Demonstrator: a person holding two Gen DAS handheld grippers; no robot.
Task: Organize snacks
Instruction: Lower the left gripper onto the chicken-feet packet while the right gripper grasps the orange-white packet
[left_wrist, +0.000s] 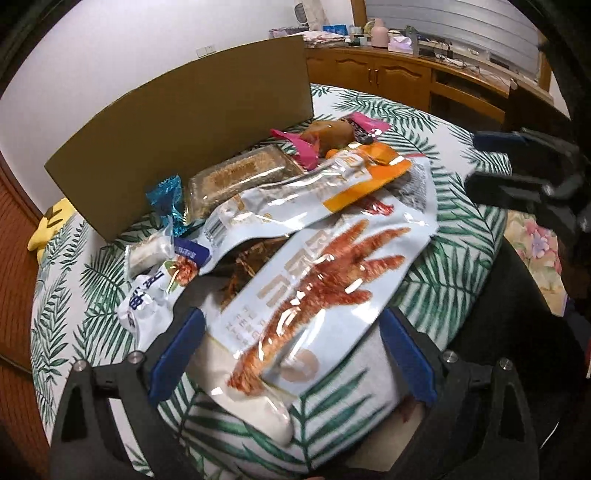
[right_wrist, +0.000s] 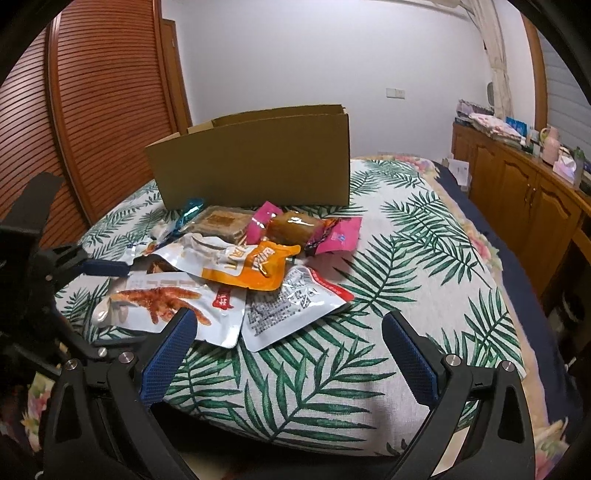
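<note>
Here my left hand-held gripper gapes over the chicken-feet pouch; my right hand-held gripper gapes too. Snacks pile on the bed before the box, its inside hidden.

A palm-leaf bedspread covers the bed; a slatted wooden door and wooden cabinets flank it.

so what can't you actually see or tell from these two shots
- Inside of the cardboard box: both views, hidden by its front wall.
- Dark packet: left view, mostly buried under the chicken-feet bag.
- Print on the grey packet: right view, too small.
</note>
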